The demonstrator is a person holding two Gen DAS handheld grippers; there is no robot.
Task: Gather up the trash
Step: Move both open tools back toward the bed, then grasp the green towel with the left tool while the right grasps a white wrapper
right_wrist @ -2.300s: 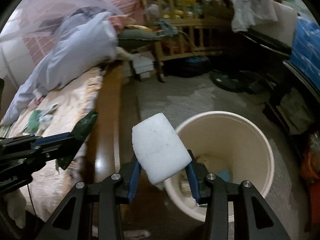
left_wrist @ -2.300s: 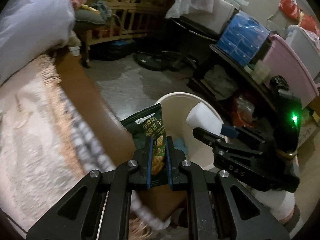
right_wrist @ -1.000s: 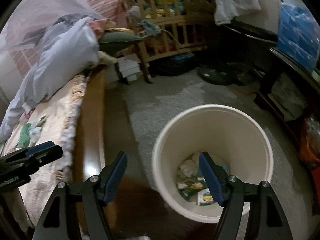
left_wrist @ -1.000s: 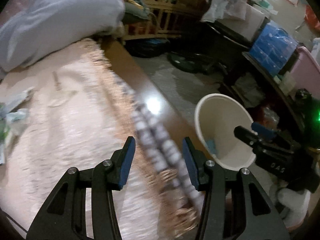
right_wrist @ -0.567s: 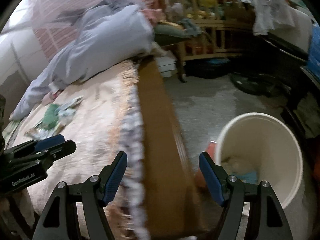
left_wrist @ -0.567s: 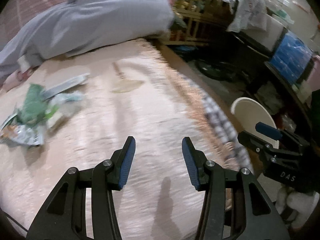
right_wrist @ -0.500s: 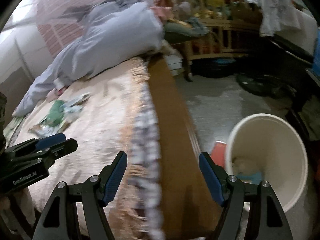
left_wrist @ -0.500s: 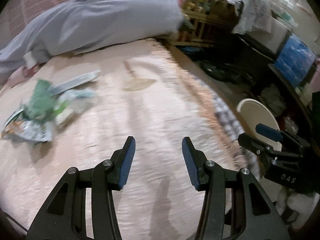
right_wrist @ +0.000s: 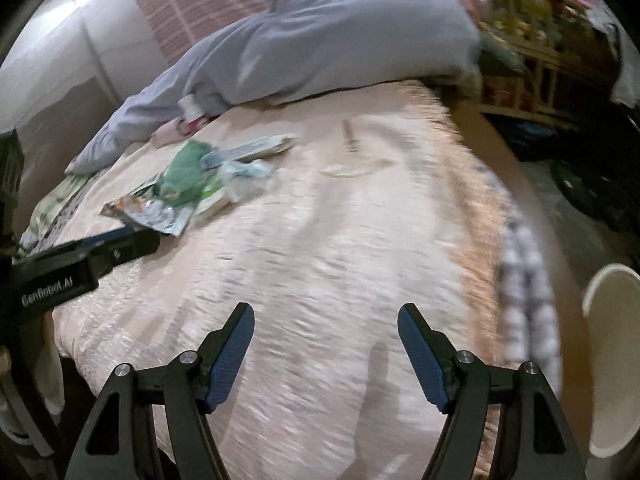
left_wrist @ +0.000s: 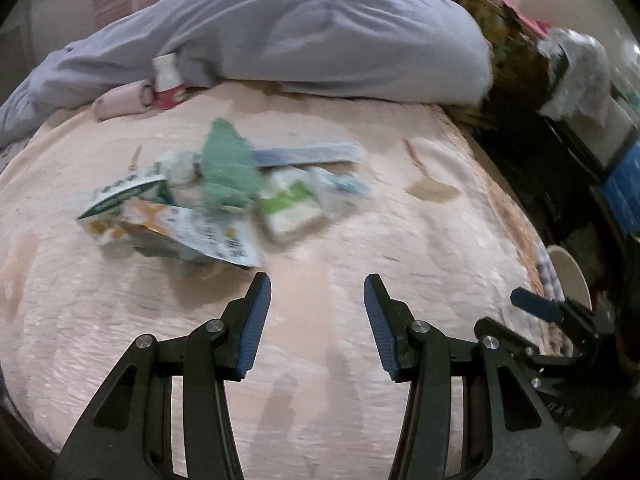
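Both my grippers, left gripper and right gripper, hover released and empty above the pink fuzzy blanket. I judge the reaching step next: crumpled green-and-white wrappers lie far left; cream round bin sits right.

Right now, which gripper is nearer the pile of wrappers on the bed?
Left. The left gripper hangs open just short of the wrappers; the right gripper is open farther off, toward the bed's edge near the bin.
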